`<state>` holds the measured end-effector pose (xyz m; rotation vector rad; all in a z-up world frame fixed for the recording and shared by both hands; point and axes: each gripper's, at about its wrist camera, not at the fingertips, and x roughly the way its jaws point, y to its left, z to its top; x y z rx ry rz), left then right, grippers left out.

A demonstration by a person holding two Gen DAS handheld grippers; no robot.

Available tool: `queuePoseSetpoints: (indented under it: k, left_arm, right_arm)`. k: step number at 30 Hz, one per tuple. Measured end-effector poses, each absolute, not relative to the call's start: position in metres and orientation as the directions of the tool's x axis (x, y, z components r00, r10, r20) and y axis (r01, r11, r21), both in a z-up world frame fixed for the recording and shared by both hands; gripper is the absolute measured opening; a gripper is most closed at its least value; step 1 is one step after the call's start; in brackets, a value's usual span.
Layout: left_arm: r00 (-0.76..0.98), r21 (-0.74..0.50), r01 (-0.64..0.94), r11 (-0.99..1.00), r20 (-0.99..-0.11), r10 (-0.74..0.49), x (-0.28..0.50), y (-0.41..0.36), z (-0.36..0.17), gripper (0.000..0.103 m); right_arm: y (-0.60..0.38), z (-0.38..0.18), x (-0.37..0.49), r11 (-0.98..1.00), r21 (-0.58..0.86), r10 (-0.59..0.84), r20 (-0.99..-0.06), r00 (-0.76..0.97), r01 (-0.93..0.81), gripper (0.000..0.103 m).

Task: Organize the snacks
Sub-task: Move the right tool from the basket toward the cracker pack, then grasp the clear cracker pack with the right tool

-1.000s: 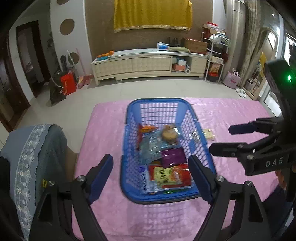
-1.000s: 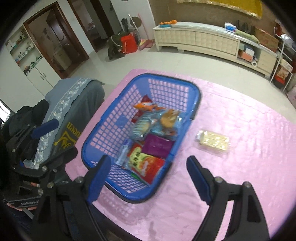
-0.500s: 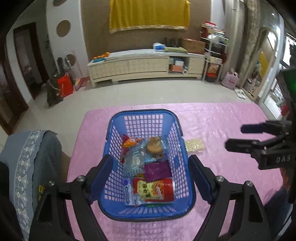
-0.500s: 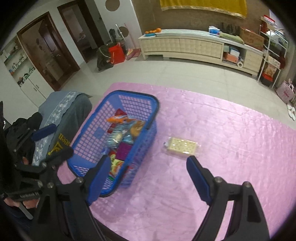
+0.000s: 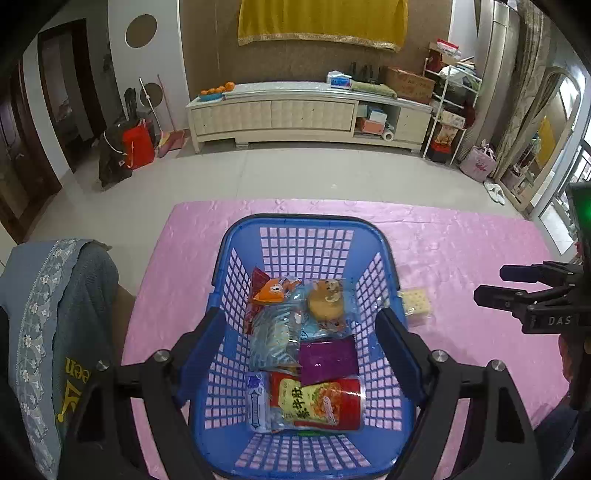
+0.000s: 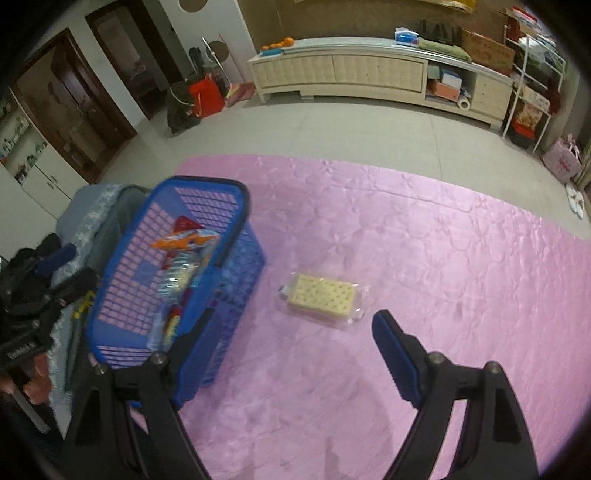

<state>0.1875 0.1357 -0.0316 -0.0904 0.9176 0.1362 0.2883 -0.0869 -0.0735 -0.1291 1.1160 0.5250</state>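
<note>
Blue basket (image 5: 236, 254) of snack packets on pink-clothed bench (image 6: 424, 258), cracker pack (image 6: 321, 297) lying just right of it, left gripper (image 5: 301, 345) jaws spread wide above basket, empty, right gripper (image 6: 291, 343) jaws spread wide near crackers, touching nothing

We see a pink quilted tablecloth (image 5: 461, 251) spread across the near part of the scene. At its near left a chair back is draped with a grey-blue embroidered cover (image 5: 48, 295). Beyond the cloth lies a pale tiled floor (image 5: 295, 177). Along the far wall stands a long cream sideboard (image 5: 306, 114), with a plate of oranges (image 5: 216, 90) on its left end and a cardboard box (image 5: 410, 83) on its right end. A yellow cloth (image 5: 321, 20) hangs on the wall above it. Left of the sideboard we see a red bag (image 5: 137, 147) on the floor, and at far right a white wire rack (image 5: 448, 114) and a pink bag (image 5: 478, 168).
</note>
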Motion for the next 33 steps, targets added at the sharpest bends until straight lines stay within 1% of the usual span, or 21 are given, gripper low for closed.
queuePoseSetpoints:
  k: [5, 6, 8, 9, 10, 12, 14, 15, 17, 19, 22, 26, 30, 31, 32, 33]
  left_arm:
    - [0.563, -0.019, -0.173, 0.985, -0.822, 0.083, 0.200, 0.141, -0.052, 0.085]
    - [0.556, -0.016, -0.176, 0.984, -0.827, 0.086, 0.203, 0.142, -0.056, 0.087]
    - [0.546, 0.001, -0.181, 0.983, -0.832, 0.101, 0.206, 0.144, -0.062, 0.091]
    - [0.538, 0.010, -0.183, 0.983, -0.836, 0.108, 0.208, 0.145, -0.066, 0.099]
    - [0.532, 0.015, -0.183, 0.983, -0.839, 0.112, 0.210, 0.146, -0.069, 0.103]
    - [0.526, 0.034, -0.189, 0.981, -0.840, 0.130, 0.213, 0.147, -0.074, 0.103]
    - [0.519, 0.044, -0.201, 0.979, -0.842, 0.144, 0.217, 0.150, -0.078, 0.103]
    - [0.514, 0.040, -0.208, 0.977, -0.845, 0.145, 0.220, 0.151, -0.081, 0.103]
    - [0.509, 0.039, -0.213, 0.976, -0.849, 0.145, 0.224, 0.150, -0.084, 0.103]
    - [0.503, 0.046, -0.202, 0.978, -0.852, 0.144, 0.227, 0.147, -0.088, 0.103]
    - [0.477, 0.088, -0.198, 0.976, -0.862, 0.174, 0.233, 0.143, -0.096, 0.103]
    - [0.466, 0.060, -0.205, 0.977, -0.872, 0.151, 0.235, 0.141, -0.102, 0.103]
    - [0.453, 0.088, -0.205, 0.975, -0.874, 0.174, 0.238, 0.137, -0.107, 0.103]
    - [0.448, 0.091, -0.204, 0.975, -0.877, 0.176, 0.238, 0.137, -0.107, 0.103]
    - [0.440, 0.093, -0.204, 0.974, -0.881, 0.176, 0.239, 0.137, -0.108, 0.103]
    - [0.432, 0.090, -0.203, 0.975, -0.886, 0.172, 0.239, 0.137, -0.109, 0.103]
  right_arm:
    - [-0.086, -0.101, 0.308, 0.857, 0.140, 0.322, -0.897, 0.303, -0.496, 0.087]
    - [-0.084, -0.107, 0.312, 0.849, 0.122, 0.313, -0.900, 0.304, -0.514, 0.087]
    - [-0.080, -0.117, 0.315, 0.824, 0.068, 0.291, -0.902, 0.319, -0.562, 0.087]
    - [-0.077, -0.122, 0.315, 0.808, 0.036, 0.280, -0.902, 0.329, -0.588, 0.087]
    - [-0.074, -0.128, 0.316, 0.782, 0.007, 0.276, -0.900, 0.337, -0.623, 0.087]
    - [-0.070, -0.139, 0.317, 0.744, -0.018, 0.274, -0.903, 0.330, -0.667, 0.089]
    - [-0.067, -0.148, 0.320, 0.717, -0.024, 0.277, -0.907, 0.316, -0.697, 0.100]
    - [-0.065, -0.152, 0.321, 0.701, -0.022, 0.284, -0.908, 0.307, -0.713, 0.101]
    - [-0.061, -0.161, 0.324, 0.667, -0.023, 0.293, -0.911, 0.291, -0.745, 0.101]
    - [-0.056, -0.168, 0.326, 0.627, -0.055, 0.287, -0.911, 0.295, -0.777, 0.101]
    - [-0.048, -0.180, 0.327, 0.557, -0.072, 0.282, -0.921, 0.270, -0.827, 0.101]
    - [-0.039, -0.199, 0.329, 0.495, -0.104, 0.248, -0.935, 0.254, -0.863, 0.101]
    - [-0.034, -0.214, 0.326, 0.445, -0.125, 0.227, -0.942, 0.247, -0.887, 0.101]
    - [-0.035, -0.216, 0.325, 0.437, -0.119, 0.228, -0.944, 0.238, -0.892, 0.100]
    - [-0.037, -0.216, 0.325, 0.440, -0.098, 0.251, -0.941, 0.226, -0.893, 0.091]
    - [-0.039, -0.214, 0.325, 0.445, -0.039, 0.286, -0.940, 0.183, -0.895, 0.080]
